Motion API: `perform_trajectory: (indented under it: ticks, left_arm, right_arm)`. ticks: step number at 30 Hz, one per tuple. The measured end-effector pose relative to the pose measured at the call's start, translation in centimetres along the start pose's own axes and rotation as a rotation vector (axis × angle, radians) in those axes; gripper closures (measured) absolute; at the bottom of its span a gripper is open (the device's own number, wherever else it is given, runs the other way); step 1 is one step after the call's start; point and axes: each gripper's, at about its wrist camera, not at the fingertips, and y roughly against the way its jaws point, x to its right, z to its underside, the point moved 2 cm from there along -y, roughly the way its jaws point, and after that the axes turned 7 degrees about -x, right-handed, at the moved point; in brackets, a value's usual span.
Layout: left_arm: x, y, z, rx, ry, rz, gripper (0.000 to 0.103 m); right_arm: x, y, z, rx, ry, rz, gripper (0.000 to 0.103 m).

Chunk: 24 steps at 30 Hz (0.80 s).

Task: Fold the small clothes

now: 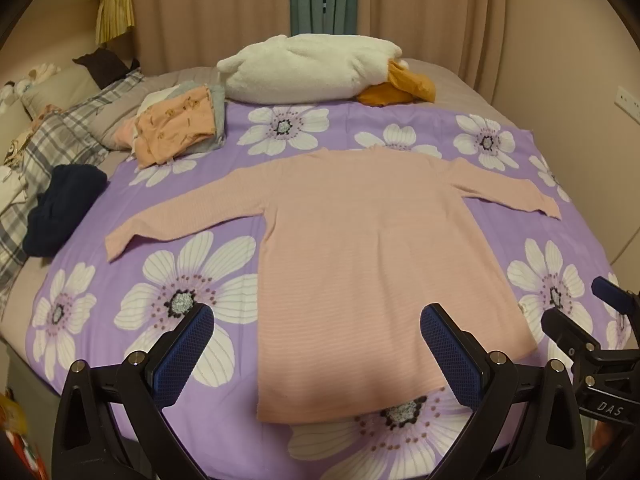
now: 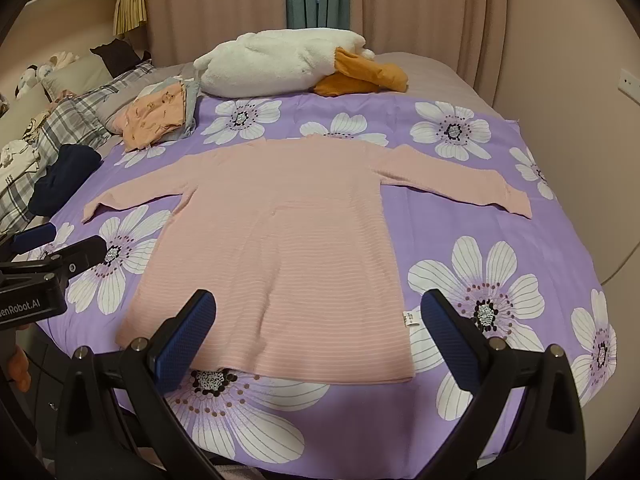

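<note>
A pink long-sleeved striped top (image 1: 360,264) lies flat on the purple flowered sheet (image 1: 532,240), both sleeves spread out, hem toward me. It also shows in the right wrist view (image 2: 280,248), with a small white label at the hem's right corner. My left gripper (image 1: 316,344) is open and empty, hovering above the hem. My right gripper (image 2: 318,328) is open and empty, also above the hem; it shows at the right edge of the left wrist view (image 1: 580,312). The left gripper shows at the left edge of the right wrist view (image 2: 56,244).
A pile of folded small clothes (image 1: 180,128) with an orange printed piece on top sits at the back left. A dark navy garment (image 1: 60,208) lies at the left edge. A white plush pillow (image 1: 308,68) and an orange cloth (image 1: 400,88) lie at the back. Curtains hang behind.
</note>
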Motion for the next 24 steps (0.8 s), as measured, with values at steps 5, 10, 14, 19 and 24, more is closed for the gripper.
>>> perform_trajectory:
  ticks: [5, 10, 14, 19, 24]
  left_arm:
    - [0.08, 0.18, 0.05, 0.001, 0.002, -0.001, 0.001]
    - [-0.01, 0.11, -0.02, 0.002, 0.000, 0.002, 0.001]
    - [0.00, 0.09, -0.03, 0.002, 0.001, 0.002, 0.001]
    - [-0.01, -0.13, 0.62, 0.002, 0.000, 0.002, 0.001]
    - [-0.07, -0.13, 0.65, 0.001, 0.003, 0.003, 0.001]
  right_arm:
    - [-0.68, 0.38, -0.10, 0.005, 0.008, -0.002, 0.000]
    - [-0.56, 0.20, -0.44, 0.020, 0.004, -0.010, 0.000]
    - [-0.71, 0.20, -0.38, 0.020, 0.005, -0.009, 0.000]
    - [-0.68, 0.14, -0.22, 0.017, 0.009, -0.006, 0.000]
    - [-0.72, 0.15, -0.15, 0.017, 0.010, -0.004, 0.000]
